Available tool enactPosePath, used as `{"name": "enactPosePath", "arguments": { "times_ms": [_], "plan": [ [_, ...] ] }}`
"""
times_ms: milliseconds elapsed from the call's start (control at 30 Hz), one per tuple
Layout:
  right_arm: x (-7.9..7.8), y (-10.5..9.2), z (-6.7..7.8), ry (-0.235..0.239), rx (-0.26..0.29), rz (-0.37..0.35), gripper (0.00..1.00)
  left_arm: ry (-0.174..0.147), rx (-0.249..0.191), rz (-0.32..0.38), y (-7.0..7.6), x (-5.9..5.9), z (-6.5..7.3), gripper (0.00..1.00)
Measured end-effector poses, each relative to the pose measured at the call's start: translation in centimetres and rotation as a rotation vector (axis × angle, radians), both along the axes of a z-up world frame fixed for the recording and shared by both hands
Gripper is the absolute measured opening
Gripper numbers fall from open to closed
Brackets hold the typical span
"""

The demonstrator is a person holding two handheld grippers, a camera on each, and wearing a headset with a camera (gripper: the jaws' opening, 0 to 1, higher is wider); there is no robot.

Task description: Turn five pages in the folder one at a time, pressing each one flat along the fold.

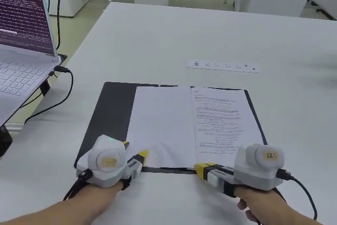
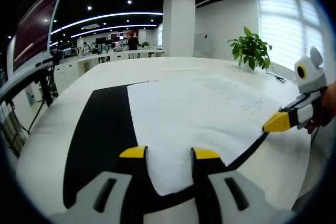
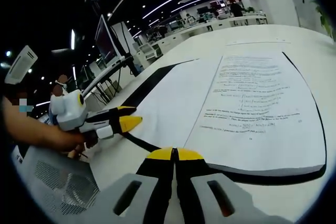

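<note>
An open folder (image 1: 113,117) lies flat in the middle of the head view on a white table (image 1: 174,30), with its black cover showing along the left side. A blank page (image 1: 160,119) covers the folder's left half and a printed page (image 1: 221,119) its right half; they meet at the fold (image 1: 192,125). The left gripper (image 1: 139,156) sits at the lower left of the frame, at the bottom edge of the blank page. The right gripper (image 1: 201,168) sits at the lower right, just below the folder and near the foot of the fold.

In the left gripper view the two yellow-tipped jaws stand apart, with the near corner of the blank page between them. Whether they touch the paper cannot be told. In the right gripper view the jaws are pressed together with nothing between them, pointing up along the fold.

This looks like a moment between turns, since no sheet is lifted. How many pages are done cannot be judged. The next move likely calls for the right jaws to part and take a single sheet at the printed page's edge, without catching those beneath.

The head view adds a laptop (image 1: 21,51) at the upper left and a power strip (image 1: 224,66) above the folder. The left gripper view adds a potted plant (image 2: 251,50) at the upper right. The right gripper view shows the printed page's near edge raised slightly above the cover.
</note>
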State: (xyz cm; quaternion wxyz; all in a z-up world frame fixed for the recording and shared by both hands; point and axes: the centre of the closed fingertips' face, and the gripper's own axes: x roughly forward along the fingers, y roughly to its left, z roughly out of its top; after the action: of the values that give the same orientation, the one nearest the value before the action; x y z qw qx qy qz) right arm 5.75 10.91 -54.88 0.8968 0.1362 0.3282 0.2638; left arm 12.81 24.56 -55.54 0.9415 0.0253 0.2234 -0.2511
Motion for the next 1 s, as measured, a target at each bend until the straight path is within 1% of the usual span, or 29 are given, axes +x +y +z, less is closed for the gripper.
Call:
{"name": "enactPosePath", "arguments": {
  "times_ms": [233,300,433,567,633,733,800,933,967,1000],
  "plan": [
    [-0.5,0.0,0.2,0.011,0.015,-0.006,0.0,0.001,0.002,0.001,0.0,0.0,0.0,0.32],
    [-0.7,0.0,0.3,0.012,0.008,0.0,0.0,0.002,0.004,0.001,0.0,0.0,0.0,0.32],
    [-1.1,0.0,0.5,0.015,0.016,0.0,0.0,0.003,0.005,0.003,0.0,0.0,0.0,0.32],
    [-1.3,-0.2,1.2,-0.001,0.025,-0.01,0.0,0.004,0.008,0.001,0.0,0.0,-0.1,0.32],
    [-1.4,-0.3,1.6,-0.004,0.041,-0.022,0.0,0.006,0.01,0.001,0.0,0.0,-0.1,0.32],
    [-1.8,-0.3,2.0,-0.014,0.033,-0.02,0.0,0.008,0.012,0.001,-0.1,0.0,0.0,0.32],
    [-2.1,-0.3,2.5,-0.028,0.036,-0.023,0.0,0.011,0.016,0.0,-0.1,0.0,0.0,0.32],
    [-2.0,-0.8,3.6,-0.05,0.036,-0.053,0.0,0.025,0.03,0.003,-0.1,0.0,0.1,0.32],
    [-1.9,-1.1,3.9,-0.058,0.024,-0.064,0.0,0.034,0.028,0.01,-0.1,0.1,0.1,0.32],
    [-1.8,-1.3,4.1,-0.067,0.026,-0.075,0.0,0.045,0.018,0.019,-0.1,0.1,0.1,0.32]
  ]
}}
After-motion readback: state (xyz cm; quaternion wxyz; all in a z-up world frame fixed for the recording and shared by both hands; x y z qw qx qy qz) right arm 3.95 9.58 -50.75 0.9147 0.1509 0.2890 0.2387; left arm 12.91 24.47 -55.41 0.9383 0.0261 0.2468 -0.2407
